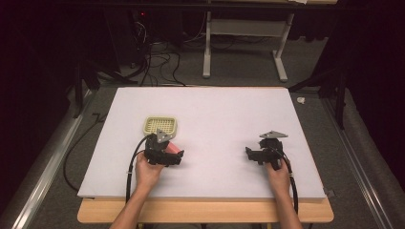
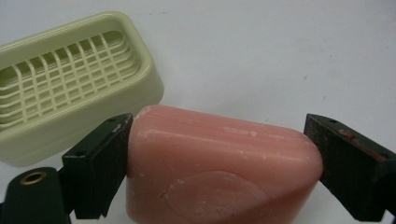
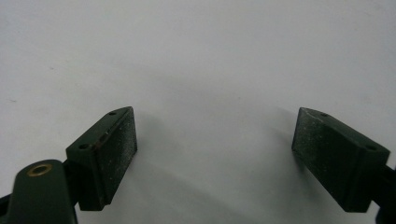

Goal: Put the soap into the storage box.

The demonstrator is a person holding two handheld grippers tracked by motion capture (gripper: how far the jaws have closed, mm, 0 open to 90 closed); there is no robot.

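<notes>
While the left tool [image 2: 219,154] is clamped across the long axis of the pink soap bar [image 2: 219,172], the pale green soap dish [image 2: 70,84] lies just beyond it, far-left. Right tool [image 3: 215,149] gapes empty, well apart. White desk [image 1: 229,109]; dark room.

White board [image 1: 215,109] on wooden table [image 1: 205,212], pale-green soap dish [image 1: 161,126] on it
</notes>
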